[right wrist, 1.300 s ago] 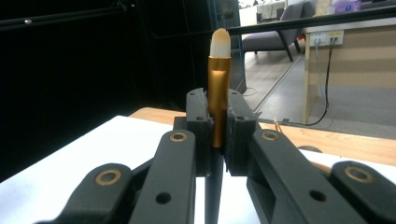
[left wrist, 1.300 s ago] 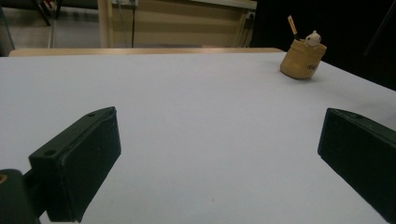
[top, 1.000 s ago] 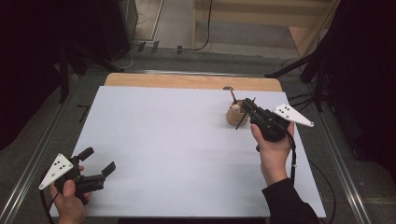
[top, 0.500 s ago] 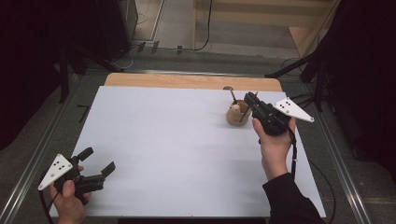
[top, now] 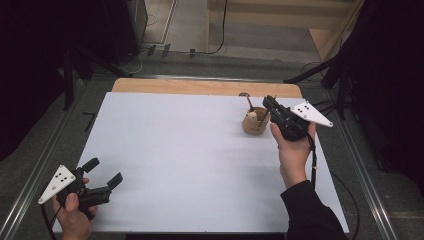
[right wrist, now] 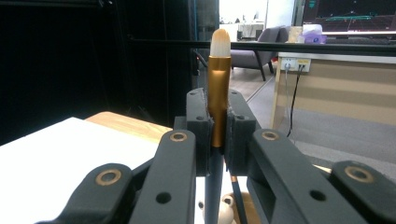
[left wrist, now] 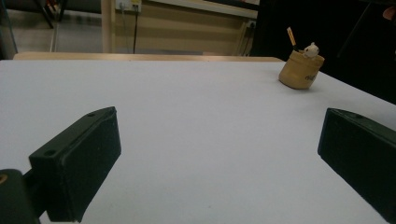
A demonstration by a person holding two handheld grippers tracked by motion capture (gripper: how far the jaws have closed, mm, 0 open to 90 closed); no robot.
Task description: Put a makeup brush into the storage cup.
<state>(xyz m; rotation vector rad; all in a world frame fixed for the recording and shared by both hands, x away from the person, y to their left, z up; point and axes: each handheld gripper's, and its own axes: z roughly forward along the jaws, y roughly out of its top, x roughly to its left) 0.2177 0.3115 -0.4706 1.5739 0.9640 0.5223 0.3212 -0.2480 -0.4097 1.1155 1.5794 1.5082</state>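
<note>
The right gripper [right wrist: 218, 126] has its two black jaws clenched on a makeup brush [right wrist: 218, 88], pinching the gold ferrule so that the pale bristle tip stands upright above the jaw tips and the dark handle runs down between the linkage arms. In the high view the right gripper [top: 269, 104] sits just beside the wooden brush holder [top: 254, 122], at the holder's right rim and slightly above it, held by the person's right hand [top: 292, 150]. The wooden brush holder [left wrist: 301, 70] stands upright on the white table top [top: 190, 150], near its far right corner, with another brush handle [top: 248, 101] sticking out of it and a small white figure [left wrist: 310, 49] at its rim. The same white figure [right wrist: 224, 210] shows low between the arms in the right gripper view.

The left gripper [top: 102, 172] is released, its jaws spread wide with bare table between them, holding nothing. It lies well apart from the holder, towards the table's near left corner, gripped by the person's left hand [top: 75, 212]. In the left gripper view both jaws frame the white surface, with the holder far off at the upper right
</note>
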